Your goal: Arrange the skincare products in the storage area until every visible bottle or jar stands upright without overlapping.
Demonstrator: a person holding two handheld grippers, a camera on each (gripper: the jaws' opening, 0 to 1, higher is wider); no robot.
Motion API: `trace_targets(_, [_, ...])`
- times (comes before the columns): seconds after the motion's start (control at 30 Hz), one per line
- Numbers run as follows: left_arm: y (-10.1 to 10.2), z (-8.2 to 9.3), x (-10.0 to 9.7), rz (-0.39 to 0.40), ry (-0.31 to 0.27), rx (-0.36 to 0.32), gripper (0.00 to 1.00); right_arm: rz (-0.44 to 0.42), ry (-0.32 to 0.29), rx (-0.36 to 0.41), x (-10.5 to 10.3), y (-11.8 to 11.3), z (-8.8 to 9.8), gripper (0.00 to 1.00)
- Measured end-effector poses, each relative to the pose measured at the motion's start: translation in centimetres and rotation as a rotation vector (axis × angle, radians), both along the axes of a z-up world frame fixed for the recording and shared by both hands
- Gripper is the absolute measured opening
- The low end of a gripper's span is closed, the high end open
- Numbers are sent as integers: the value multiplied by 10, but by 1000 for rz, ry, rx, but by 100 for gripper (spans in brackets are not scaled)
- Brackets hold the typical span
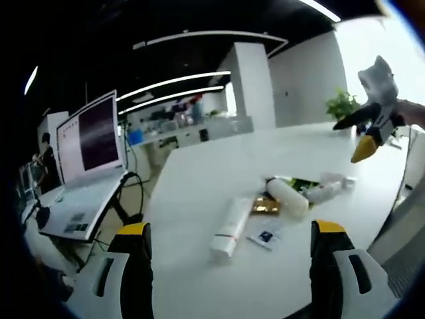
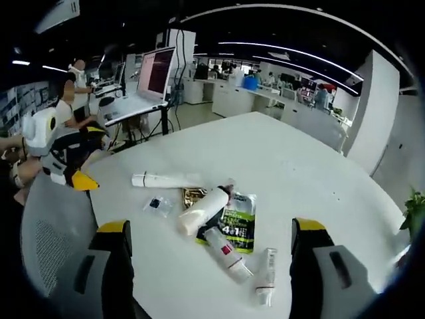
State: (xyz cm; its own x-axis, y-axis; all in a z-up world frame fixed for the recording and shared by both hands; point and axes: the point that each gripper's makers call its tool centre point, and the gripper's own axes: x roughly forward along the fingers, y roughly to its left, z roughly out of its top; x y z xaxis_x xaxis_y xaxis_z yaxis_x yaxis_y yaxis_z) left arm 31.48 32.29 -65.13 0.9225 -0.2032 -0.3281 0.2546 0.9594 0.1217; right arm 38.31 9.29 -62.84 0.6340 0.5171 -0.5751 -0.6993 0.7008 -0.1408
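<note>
Right gripper view: smooth cylindrical bottles [image 2: 202, 211] lie flat.

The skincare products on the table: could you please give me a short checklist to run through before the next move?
1. Left hand-held gripper open and empty: ok.
2. Right hand-held gripper open and empty: ok.
3. Products upright: not ok; the white tube, white bottle, clear bottle and small tube all lie flat.
4. No overlap: not ok; the white bottle lies across the green pouch.
5. All products visible on the table: ok.
6. Caps closed: cannot tell.
</note>
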Motion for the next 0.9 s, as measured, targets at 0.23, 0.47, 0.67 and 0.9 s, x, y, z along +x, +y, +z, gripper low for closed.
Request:
trace_targets(0.23, [2, -1, 0, 8, 10, -19, 97, 16, 136, 102, 18, 20, -15, 99])
trace_targets(0.47, [3, -6, -1, 13, 26, 0, 97, 18, 221, 65, 33, 27, -43, 92])
trace_targets(0.67, [2, -7, -1, 16, 31, -4, 97, 6, 354, 162, 35, 50, -67, 88])
trace_targets(0.9, [6, -8, 0, 18, 31, -8, 97, -9, 433, 147, 49, 64, -88, 75])
